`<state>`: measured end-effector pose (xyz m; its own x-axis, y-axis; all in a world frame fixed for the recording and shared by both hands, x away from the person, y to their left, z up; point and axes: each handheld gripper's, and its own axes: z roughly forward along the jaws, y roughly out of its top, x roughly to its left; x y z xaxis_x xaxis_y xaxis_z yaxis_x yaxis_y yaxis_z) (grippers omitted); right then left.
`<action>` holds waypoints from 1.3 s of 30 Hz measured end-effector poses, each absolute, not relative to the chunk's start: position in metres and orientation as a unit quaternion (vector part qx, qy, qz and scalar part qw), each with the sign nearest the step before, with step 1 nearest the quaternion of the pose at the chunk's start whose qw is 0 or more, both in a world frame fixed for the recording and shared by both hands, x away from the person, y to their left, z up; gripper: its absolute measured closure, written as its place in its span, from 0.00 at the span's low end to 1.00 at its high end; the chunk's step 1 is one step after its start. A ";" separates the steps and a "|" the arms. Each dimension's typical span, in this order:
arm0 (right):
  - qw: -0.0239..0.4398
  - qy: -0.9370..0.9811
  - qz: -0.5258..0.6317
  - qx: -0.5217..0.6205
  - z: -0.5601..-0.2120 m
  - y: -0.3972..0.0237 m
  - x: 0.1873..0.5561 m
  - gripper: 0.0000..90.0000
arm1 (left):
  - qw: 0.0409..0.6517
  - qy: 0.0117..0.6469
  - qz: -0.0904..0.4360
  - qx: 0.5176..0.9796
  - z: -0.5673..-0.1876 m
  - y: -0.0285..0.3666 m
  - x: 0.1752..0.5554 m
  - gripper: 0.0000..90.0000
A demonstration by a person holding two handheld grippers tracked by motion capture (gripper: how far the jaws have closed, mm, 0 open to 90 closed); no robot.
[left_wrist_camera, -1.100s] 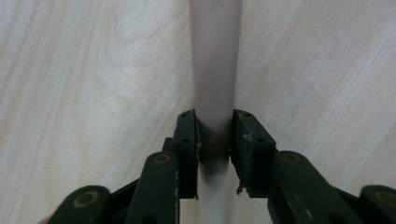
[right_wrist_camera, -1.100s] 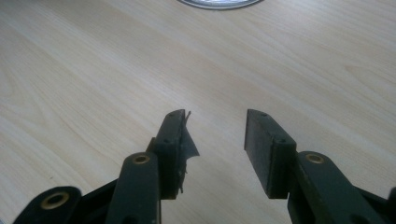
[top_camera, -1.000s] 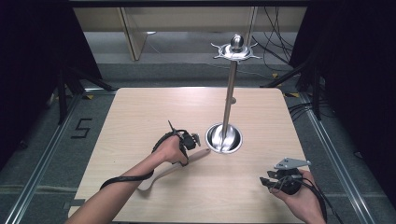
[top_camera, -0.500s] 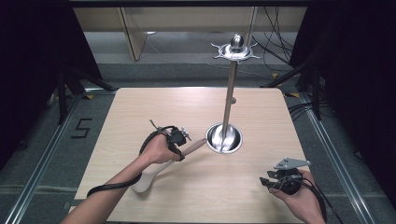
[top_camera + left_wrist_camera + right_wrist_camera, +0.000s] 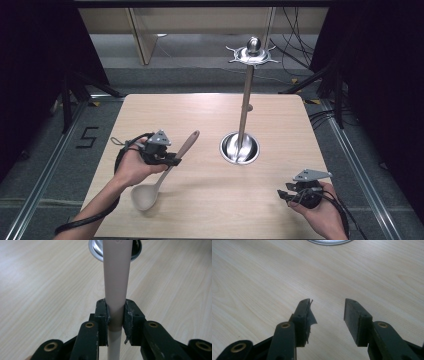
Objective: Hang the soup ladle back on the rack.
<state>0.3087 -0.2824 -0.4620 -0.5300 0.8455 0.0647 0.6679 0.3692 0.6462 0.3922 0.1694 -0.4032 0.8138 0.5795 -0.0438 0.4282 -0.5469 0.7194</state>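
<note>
While the left gripper (image 5: 172,161) sits over the table's (image 5: 210,120) left-center, its jaws are clamped on the spoon (image 5: 165,173) handle, pads pressing both sides of it, as the left gripper view shows close up (image 5: 115,315). Spoon (image 5: 117,277) is pale beige w/ a darker, brownish grip end. From above, the handle runs up and to the right toward the stand (image 5: 244,115), while the bowl hangs toward the person, low over the wood near the table's front-left; can't tell if the bowl touches the surface. Grip is around mid-handle, where the thin shaft meets the thicker grip section.

Stand is a metal pole on a round, shiny base (image 5: 240,148), right of center, w/ a hook ring at the top. Spoon's tip points at the base but stays apart from it; base rim (image 5: 96,251) peeks out behind the handle.

Right gripper (image 5: 284,194) is at the front-right corner, held low, well apart from the spoon. Its jaws stand wide, nothing between them, bare wood in the gap (image 5: 327,315), and they've just been opening a bit more.
</note>
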 end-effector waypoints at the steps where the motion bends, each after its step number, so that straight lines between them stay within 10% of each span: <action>1: 0.139 0.814 0.317 0.467 -0.462 -0.282 0.308 0.63 | 0.387 0.291 0.104 0.869 -0.402 0.174 0.389 0.82; 39: 0.138 0.828 0.308 0.448 -0.460 -0.286 0.311 0.62 | 0.560 0.289 0.149 0.762 -0.387 0.254 0.338 0.83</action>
